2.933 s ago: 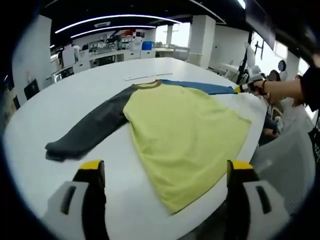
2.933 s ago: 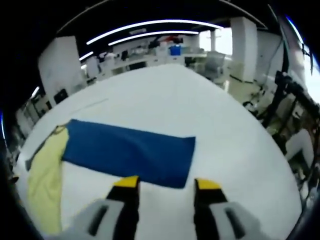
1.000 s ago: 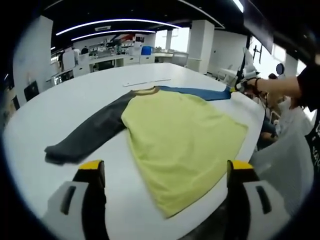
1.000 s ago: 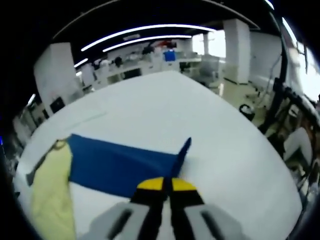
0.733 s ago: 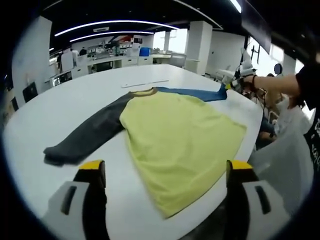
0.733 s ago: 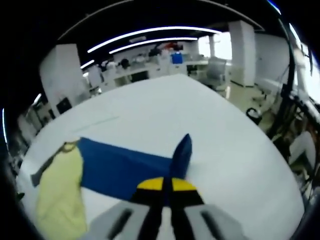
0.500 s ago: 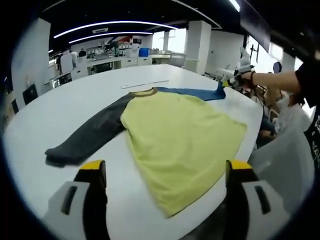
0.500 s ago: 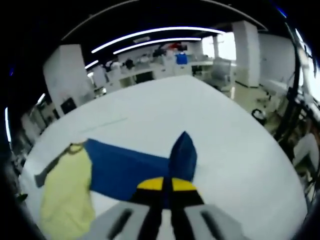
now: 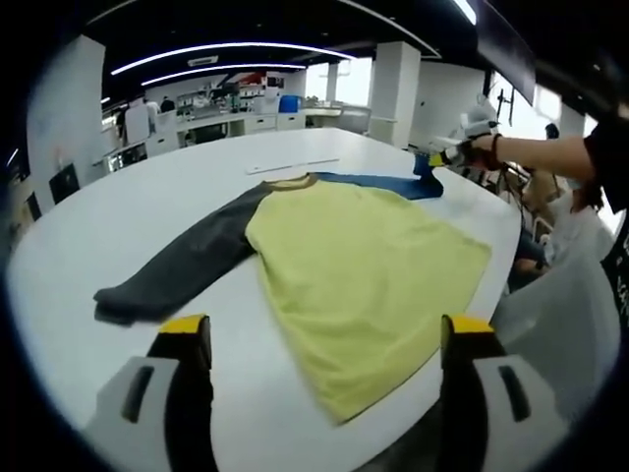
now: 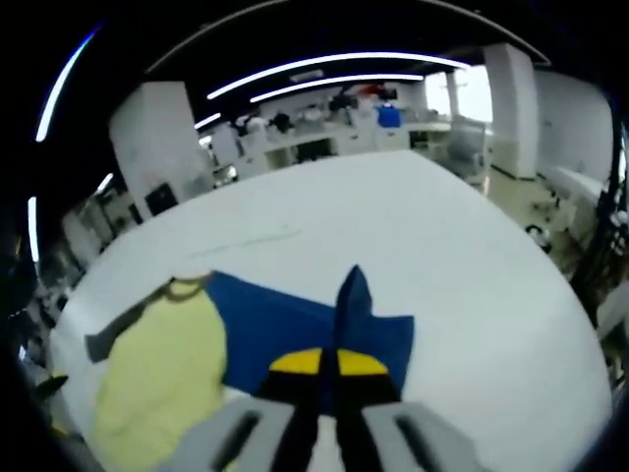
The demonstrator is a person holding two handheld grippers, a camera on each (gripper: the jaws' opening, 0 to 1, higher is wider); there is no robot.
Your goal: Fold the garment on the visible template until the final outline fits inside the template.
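A long-sleeved garment lies flat on the white table (image 9: 118, 211): yellow body (image 9: 369, 275), dark grey sleeve (image 9: 187, 261) stretched to the left, blue sleeve (image 9: 378, 182) reaching to the far right. My left gripper (image 9: 324, 339) hangs open over the near table edge, below the yellow hem, holding nothing. My right gripper (image 10: 327, 366) is shut on the cuff end of the blue sleeve (image 10: 295, 320), which stands up folded between its jaws. The right gripper (image 9: 437, 155), held by a hand, also appears at the far right in the left gripper view. The yellow body (image 10: 162, 369) sits at the left in the right gripper view.
A thin pale strip (image 9: 290, 165) lies on the table beyond the collar. A person's arm (image 9: 545, 157) reaches in from the right. Desks, chairs and pillars stand in the room behind. The table edge (image 9: 496, 265) curves close on the right.
My right gripper went from open to shut on the blue sleeve's cuff, then lifted it and carried it back toward the yellow body. The left gripper stayed open.
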